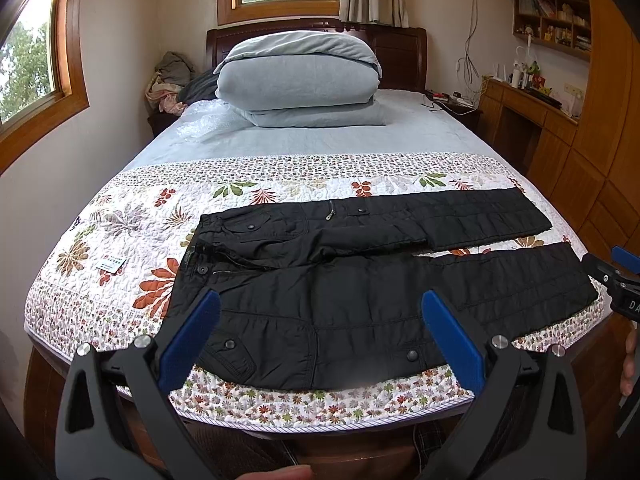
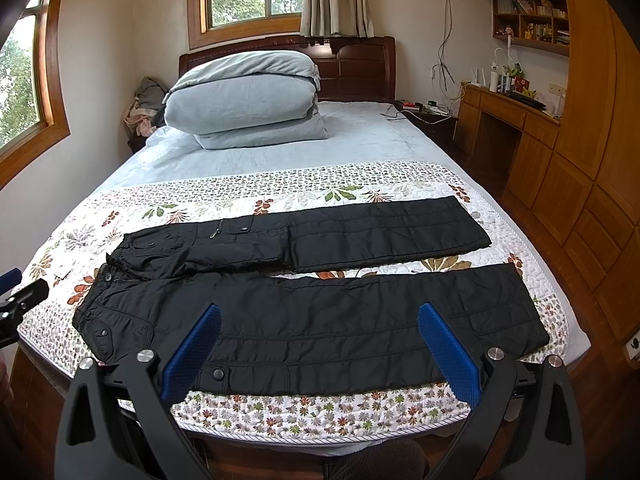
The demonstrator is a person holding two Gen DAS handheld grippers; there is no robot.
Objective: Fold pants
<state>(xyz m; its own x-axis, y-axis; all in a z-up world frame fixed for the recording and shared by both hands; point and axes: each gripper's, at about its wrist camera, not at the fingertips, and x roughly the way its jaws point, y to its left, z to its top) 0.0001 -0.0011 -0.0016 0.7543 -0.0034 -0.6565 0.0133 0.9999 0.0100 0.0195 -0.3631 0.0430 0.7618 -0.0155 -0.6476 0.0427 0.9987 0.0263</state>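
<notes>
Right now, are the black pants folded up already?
No, the black pants lie spread flat on the flowery quilt, both legs stretched out side by side.

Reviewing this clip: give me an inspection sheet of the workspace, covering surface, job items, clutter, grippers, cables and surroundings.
Surface: bed with floral quilt over the near end.
Job's things: black pants spread flat, unfolded, waistband to the left, legs apart to the right.
Clutter: folded blue duvet at the headboard; small card on the quilt; clothes pile beside the bed.
Grippers: left gripper open, above the near pant leg; right gripper open, likewise; neither holds anything.
Cables: wires hang on the far wall; one cable lies on the bed's far right corner.
Surroundings: windows, curtain, wooden desk and cabinets.
</notes>
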